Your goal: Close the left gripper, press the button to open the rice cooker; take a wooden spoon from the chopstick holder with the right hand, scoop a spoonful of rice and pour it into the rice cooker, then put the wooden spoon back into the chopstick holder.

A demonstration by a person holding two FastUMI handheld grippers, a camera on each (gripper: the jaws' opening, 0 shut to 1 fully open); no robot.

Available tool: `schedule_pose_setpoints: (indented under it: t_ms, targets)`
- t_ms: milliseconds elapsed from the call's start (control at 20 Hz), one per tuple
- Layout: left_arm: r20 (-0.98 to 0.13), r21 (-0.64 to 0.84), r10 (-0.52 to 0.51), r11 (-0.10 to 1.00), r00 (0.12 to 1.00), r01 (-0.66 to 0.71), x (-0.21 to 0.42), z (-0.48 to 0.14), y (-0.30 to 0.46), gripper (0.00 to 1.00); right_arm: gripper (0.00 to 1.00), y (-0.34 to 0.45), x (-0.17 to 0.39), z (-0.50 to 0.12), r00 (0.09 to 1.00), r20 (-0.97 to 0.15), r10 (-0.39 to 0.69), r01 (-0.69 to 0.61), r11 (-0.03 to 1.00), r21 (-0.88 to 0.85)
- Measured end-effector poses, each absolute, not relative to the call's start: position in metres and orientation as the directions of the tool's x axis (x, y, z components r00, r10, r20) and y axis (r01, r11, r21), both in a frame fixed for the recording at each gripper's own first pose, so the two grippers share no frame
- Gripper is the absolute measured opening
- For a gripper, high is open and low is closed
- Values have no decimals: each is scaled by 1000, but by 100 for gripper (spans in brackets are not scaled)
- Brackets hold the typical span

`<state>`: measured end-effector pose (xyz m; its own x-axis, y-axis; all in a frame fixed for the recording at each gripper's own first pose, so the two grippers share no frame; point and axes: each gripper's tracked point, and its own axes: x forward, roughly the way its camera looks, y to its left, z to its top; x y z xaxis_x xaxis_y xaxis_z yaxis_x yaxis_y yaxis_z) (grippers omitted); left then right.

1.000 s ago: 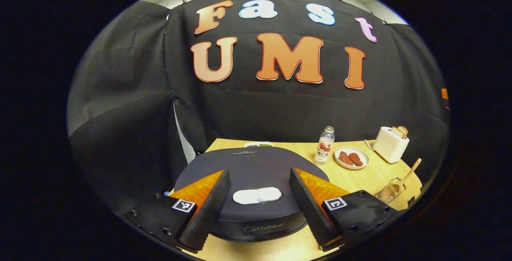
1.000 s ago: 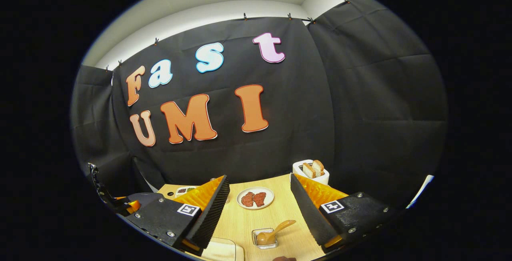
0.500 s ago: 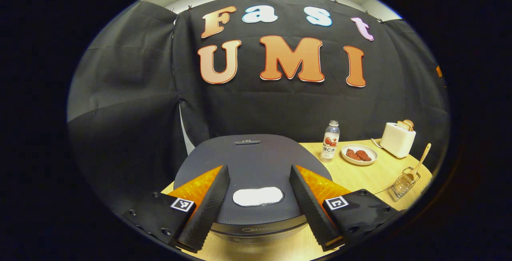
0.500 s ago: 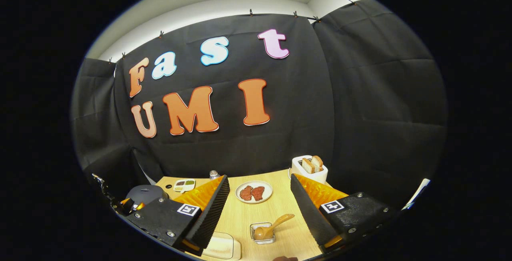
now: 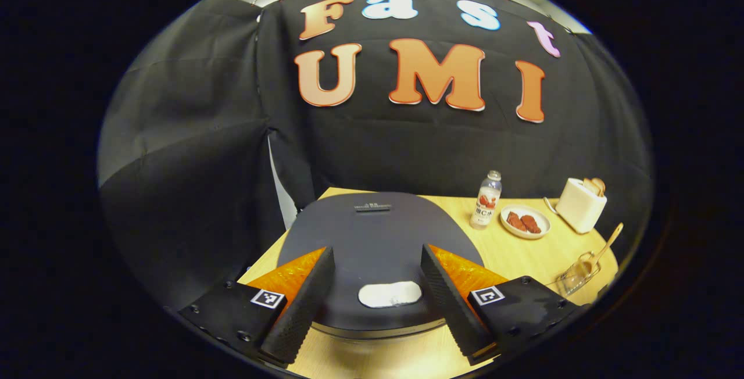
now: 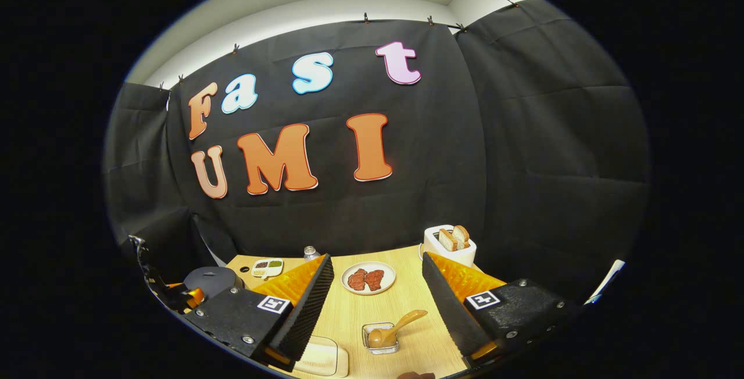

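In the left gripper view, the rice cooker (image 5: pixel 378 245) has its front wall and both lower sides hidden behind the gripper's fingers; the chopstick holder (image 5: pixel 575 277) sits near the round edge, too small and smeared to tell its contents beyond the wooden spoon (image 5: pixel 604 245); in the right gripper view, a pale container (image 6: pixel 322 358) is cut off at the bottom; the bottle (image 6: pixel 311 251) shows just its cap above a finger.

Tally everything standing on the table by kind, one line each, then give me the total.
Black round rice cooker: 1
Clear plastic drink bottle: 1
White round plate of reddish meat: 1
White toaster with bread slices: 1
Wire chopstick holder with wooden spoon: 1
Small white divided dish: 1
Cream rectangular container: 1
Total: 7
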<state>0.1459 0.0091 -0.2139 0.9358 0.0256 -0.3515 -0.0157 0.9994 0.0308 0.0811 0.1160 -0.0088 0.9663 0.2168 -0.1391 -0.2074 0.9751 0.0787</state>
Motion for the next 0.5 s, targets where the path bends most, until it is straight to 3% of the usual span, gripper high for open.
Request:
schedule_pose_setpoints:
  t_ms: [50, 100, 200, 400, 500]
  targets:
    - [-332, 29, 13, 1000, 943, -4, 147, -192, 8, 94, 95, 116, 82, -6, 967, -135, 218, -209, 975, 79]
    - [-324, 36, 10, 999, 946, 1, 147, -172, 10, 99, 95, 116, 84, -3, 968, -130, 216, -207, 975, 80]
    - [-301, 44, 17, 999, 953, -4, 146, -137, 20, 94, 95, 116, 87, 7, 969, -115, 218, -209, 974, 84]
    - [-201, 28, 23, 999, 979, -18, 137, -38, 35, 100, 94, 114, 91, 31, 973, -74, 216, -211, 975, 71]
    - [-127, 62, 20, 998, 992, -12, 126, 20, 38, 94, 94, 112, 92, 45, 976, -46, 212, -210, 977, 45]
